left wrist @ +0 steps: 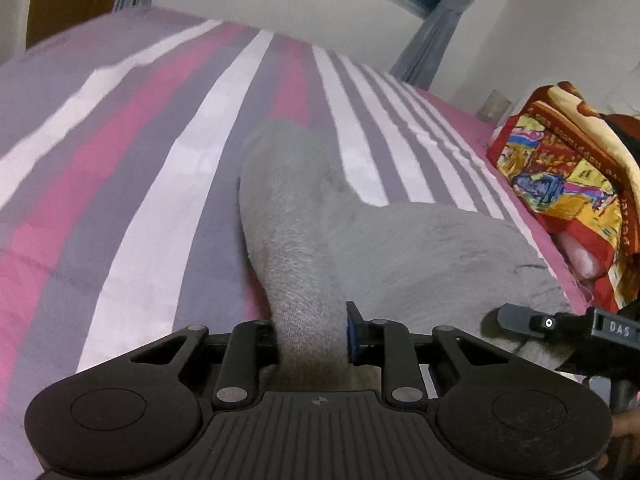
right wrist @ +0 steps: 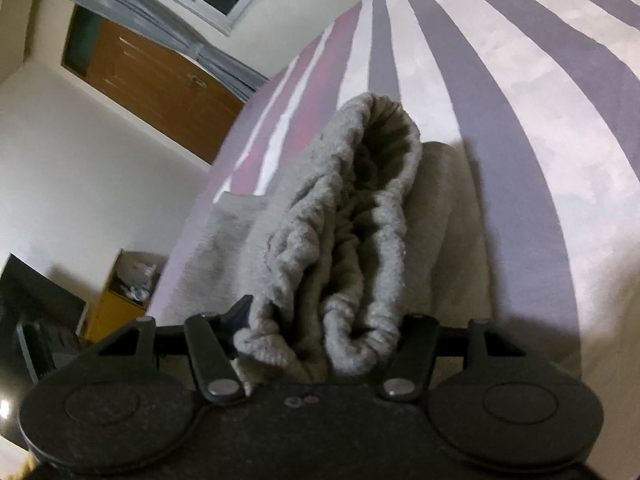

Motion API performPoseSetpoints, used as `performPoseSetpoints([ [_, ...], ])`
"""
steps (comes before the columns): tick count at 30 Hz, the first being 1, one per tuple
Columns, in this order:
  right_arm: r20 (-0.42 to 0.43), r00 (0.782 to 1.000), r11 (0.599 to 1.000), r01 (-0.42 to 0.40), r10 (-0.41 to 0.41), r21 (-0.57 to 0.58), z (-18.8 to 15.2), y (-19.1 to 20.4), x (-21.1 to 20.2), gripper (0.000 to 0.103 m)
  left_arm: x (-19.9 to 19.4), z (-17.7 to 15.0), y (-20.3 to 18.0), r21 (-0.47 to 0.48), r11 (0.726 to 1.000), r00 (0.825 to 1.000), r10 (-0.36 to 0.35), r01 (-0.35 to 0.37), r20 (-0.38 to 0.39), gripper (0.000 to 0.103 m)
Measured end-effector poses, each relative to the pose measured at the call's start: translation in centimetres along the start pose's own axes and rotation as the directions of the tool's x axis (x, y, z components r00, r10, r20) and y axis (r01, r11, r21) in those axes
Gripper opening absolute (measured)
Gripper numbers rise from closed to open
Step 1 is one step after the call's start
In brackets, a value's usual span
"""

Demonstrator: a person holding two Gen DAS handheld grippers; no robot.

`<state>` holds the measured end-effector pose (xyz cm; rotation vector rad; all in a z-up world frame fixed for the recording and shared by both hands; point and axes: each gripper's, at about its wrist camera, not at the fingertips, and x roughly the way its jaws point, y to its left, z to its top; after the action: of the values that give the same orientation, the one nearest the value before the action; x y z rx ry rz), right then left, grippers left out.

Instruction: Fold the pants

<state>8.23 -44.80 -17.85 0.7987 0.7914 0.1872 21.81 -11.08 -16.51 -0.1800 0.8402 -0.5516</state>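
A thick fold of the soft grey fleece pants (left wrist: 304, 264) is pinched between the fingers of the black left gripper (left wrist: 310, 338), which are closed onto the cloth, a blue pad showing on one fingertip. Just beside it, to its right, part of the black right gripper (left wrist: 560, 326) is seen over the same garment. In the right wrist view, the bunched, elasticated edge of the pants (right wrist: 344, 248) is clamped in the right gripper (right wrist: 320, 334), whose fingers are drawn in against the gathered layers. The two holds are judged to be placed at the near end so that this end can be lifted and carried over the rest. Ahead of both grippers, the remainder of the pants is laid flat on the pink, grey and white striped bedsheet (left wrist: 132, 160). Only in the left view is a red and yellow patterned blanket (left wrist: 560, 176) shown, heaped well off to the right of the gripper. Only in the right view are the ribbed edge, a brown wooden door (right wrist: 160, 92) and a yellow box (right wrist: 120, 300) far to the left revealed.
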Motion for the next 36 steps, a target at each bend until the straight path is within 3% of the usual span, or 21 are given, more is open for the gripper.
performPoseSetpoints([
  [12, 0.052, 0.996, 0.997, -0.07, 0.071, -0.03, 0.2, 3.1, -2.4, 0.059, -4.7, 1.0, -2.8, 0.061, 0.998, 0.996, -0.02, 0.015, 0.087, 0.024],
  [19, 0.085, 0.991, 0.992, -0.094, 0.101, -0.08, 2.2, 4.3, -2.8, 0.059, -5.4, 3.6, -3.8, 0.087, 0.996, 0.99, -0.019, 0.007, 0.14, 0.024],
  [27, 0.114, 0.987, 0.988, -0.103, 0.115, -0.112, 6.2, 4.9, -1.2, 0.059, -3.6, 7.9, -4.8, 0.11, 0.994, 0.984, 0.001, -0.022, 0.181, 0.024],
  [36, 0.147, 0.983, 0.991, -0.098, 0.111, -0.095, 11.1, 3.0, 1.9, 0.059, 1.5, 12.8, -5.1, 0.115, 0.993, 0.981, 0.019, -0.041, 0.191, 0.024],
])
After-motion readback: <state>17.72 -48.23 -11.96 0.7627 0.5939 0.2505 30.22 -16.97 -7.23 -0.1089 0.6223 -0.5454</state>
